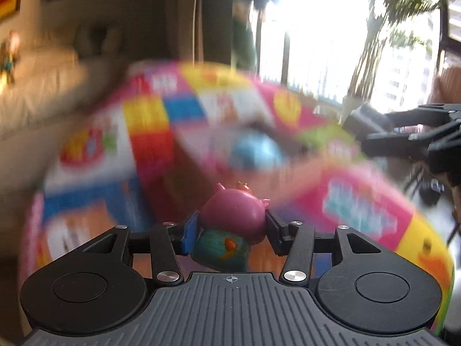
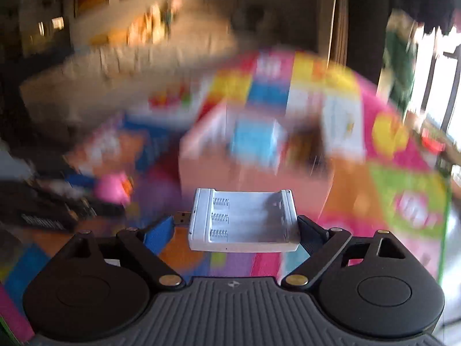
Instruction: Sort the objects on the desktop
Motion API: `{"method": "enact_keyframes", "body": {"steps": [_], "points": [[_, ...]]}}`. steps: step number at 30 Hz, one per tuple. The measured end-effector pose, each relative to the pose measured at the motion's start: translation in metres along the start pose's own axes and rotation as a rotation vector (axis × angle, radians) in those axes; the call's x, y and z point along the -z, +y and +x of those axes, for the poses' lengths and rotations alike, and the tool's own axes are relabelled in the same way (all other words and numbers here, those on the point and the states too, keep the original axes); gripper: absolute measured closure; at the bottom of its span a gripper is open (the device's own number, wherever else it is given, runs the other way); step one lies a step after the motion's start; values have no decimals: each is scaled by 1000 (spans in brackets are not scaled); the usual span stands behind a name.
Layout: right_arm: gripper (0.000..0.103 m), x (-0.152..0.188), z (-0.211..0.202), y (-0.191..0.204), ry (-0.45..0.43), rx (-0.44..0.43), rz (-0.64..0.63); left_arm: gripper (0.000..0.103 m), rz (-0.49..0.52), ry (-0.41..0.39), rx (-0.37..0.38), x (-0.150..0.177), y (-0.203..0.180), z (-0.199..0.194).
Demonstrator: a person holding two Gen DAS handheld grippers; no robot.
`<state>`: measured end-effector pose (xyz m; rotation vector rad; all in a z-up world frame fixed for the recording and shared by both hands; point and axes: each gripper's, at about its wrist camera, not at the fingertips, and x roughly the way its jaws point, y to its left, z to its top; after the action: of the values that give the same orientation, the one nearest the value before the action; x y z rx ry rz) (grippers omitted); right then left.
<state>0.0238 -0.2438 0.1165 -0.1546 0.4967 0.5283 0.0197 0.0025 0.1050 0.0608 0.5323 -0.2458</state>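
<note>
My left gripper (image 1: 230, 227) is shut on a pink pig toy (image 1: 233, 216) with a teal patterned body, held above the colourful play mat (image 1: 149, 115). My right gripper (image 2: 239, 227) is shut on a white battery charger (image 2: 245, 222) with empty spring slots and a USB plug on its left. An open cardboard box (image 2: 259, 170) with a blue item (image 2: 256, 141) inside lies ahead on the mat; it also shows in the left wrist view (image 1: 288, 173). The right gripper (image 1: 374, 135) shows at the right of the left wrist view. The left gripper with the pig (image 2: 112, 187) shows blurred at the left of the right wrist view.
Both views are motion-blurred. A light sofa (image 2: 129, 66) stands beyond the mat at the back left. Bright windows (image 1: 331, 28) and plants are at the right. The mat (image 2: 389, 150) covers most of the floor.
</note>
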Motion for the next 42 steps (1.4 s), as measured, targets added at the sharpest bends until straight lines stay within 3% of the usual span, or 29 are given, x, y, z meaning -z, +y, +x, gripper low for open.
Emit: {"method": "enact_keyframes", "body": {"steps": [4,7,9,10,14,17,23,31,35,42], "points": [[12,-50,-29,-16,-176,88,-14,49,6,-94,14,-48,-4,14],[12,-68,-22,-27,-190,133,6,48,-45,-92,13,-65,-5,52],[12,-74,-12,-33,-178,132,24,33,-112,-73,7,-65,-2,81],[12,-75,-5,-36,-167,132,35,22,-143,-59,3,-63,2,91],[12,-75,23,-50,-102,137,83,15,-241,-2,4,-40,18,105],[12,-71,47,-59,-51,126,120,8,-218,2,-14,-19,20,93],[12,-72,115,-65,57,82,223,5,-124,44,-3,9,6,77],[12,-85,202,-61,105,150,242,3,-115,102,4,34,1,78],[2,-82,212,-71,115,90,304,2,-141,141,-3,50,9,77],[0,-61,164,-94,76,38,465,0,-184,145,-72,62,19,71]]}}
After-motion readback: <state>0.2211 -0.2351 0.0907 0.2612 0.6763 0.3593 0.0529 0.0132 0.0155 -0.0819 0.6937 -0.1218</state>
